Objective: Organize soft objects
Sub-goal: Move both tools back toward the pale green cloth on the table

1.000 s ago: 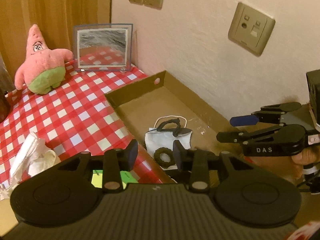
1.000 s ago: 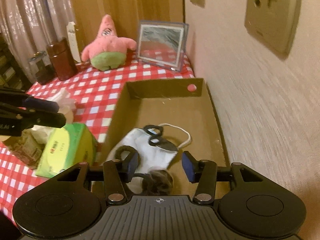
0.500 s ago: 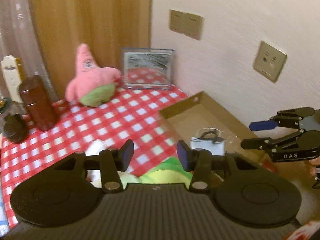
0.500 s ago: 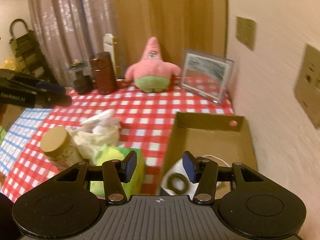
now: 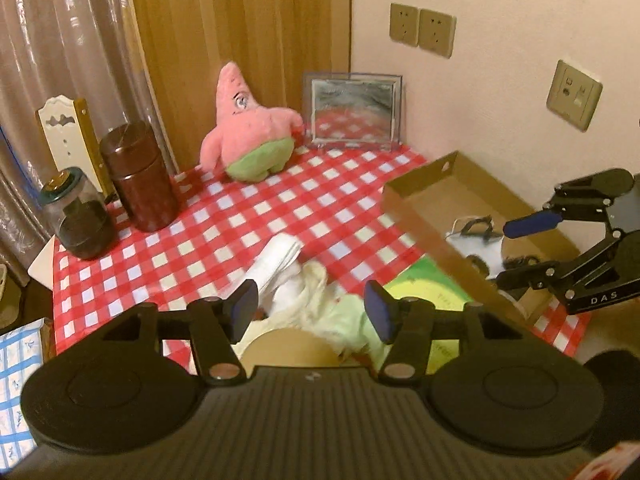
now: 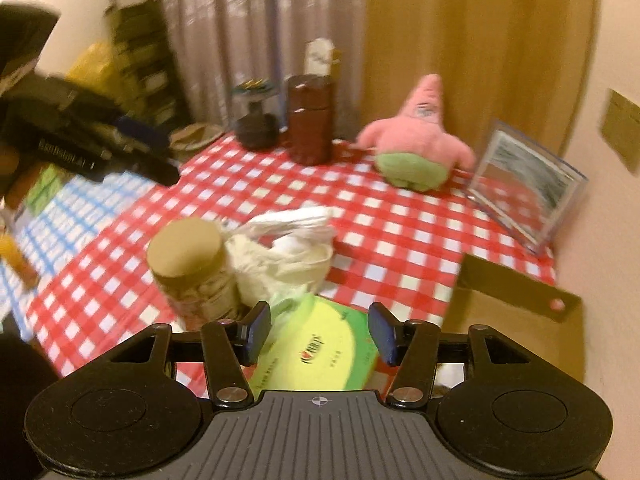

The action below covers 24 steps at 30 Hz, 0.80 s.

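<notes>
A pink star plush toy [image 5: 250, 136] [image 6: 418, 144] sits at the back of the red checked table [image 5: 248, 216]. A white crumpled cloth heap [image 5: 296, 280] [image 6: 288, 248] lies mid-table beside a green tissue pack [image 6: 320, 352] [image 5: 428, 292]. The cardboard tray [image 5: 424, 216] [image 6: 516, 284] at the right wall holds a white face mask [image 5: 472, 244] and dark hair ties. My left gripper [image 5: 312, 312] hovers above the cloth heap, jaws opening, nothing between them. My right gripper [image 6: 320, 328] hangs over the tissue pack, jaws opening and empty; in the left wrist view the right gripper [image 5: 520, 248] is over the tray.
A brown canister [image 5: 138, 178] and a glass jar [image 5: 78, 216] stand at the back left. A cork-lidded jar [image 6: 192, 264] sits next to the cloth heap. A framed mirror [image 5: 354, 112] leans on the wall. Curtains and wall sockets lie behind.
Both grippers pulled back and up from the tray, which now lies off to the right. Both pairs of jaws have widened. The mask and hair ties stayed in the tray.
</notes>
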Available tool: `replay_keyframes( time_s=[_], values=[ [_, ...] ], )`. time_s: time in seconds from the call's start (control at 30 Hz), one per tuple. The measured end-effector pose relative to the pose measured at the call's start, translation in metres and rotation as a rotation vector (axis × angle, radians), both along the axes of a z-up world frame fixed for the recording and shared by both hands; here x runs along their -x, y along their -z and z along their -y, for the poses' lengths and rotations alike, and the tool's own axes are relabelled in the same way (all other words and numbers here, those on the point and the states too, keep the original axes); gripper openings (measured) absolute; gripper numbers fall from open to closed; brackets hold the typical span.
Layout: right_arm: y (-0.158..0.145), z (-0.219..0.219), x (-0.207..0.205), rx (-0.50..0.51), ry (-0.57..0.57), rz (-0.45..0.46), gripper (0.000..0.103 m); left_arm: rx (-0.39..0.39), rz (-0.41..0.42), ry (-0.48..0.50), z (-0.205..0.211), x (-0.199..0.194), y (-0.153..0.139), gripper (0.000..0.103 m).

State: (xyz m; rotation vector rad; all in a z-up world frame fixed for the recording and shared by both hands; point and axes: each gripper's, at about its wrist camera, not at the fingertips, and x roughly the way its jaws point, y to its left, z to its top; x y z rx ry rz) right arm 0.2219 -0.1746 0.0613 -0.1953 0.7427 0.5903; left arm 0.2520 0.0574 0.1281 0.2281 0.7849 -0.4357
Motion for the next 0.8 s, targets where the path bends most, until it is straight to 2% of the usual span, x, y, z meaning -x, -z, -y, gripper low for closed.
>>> replay_keyframes(
  time_s=[0.17, 0.43, 0.8],
  values=[
    [0.019, -0.024, -0.012, 0.076, -0.098, -0.006, 0.059, -0.025, -0.031, 0.000, -0.024, -0.014, 0.010, 0.064],
    [0.051, -0.053, -0.038, 0.181, -0.263, -0.027, 0.061, -0.029, -0.073, -0.010, -0.049, -0.047, 0.031, 0.065],
    [0.100, -0.096, -0.072, 0.397, -0.493, -0.057, 0.063, -0.024, -0.094, 0.051, -0.050, -0.077, 0.062, 0.067]
  ],
)
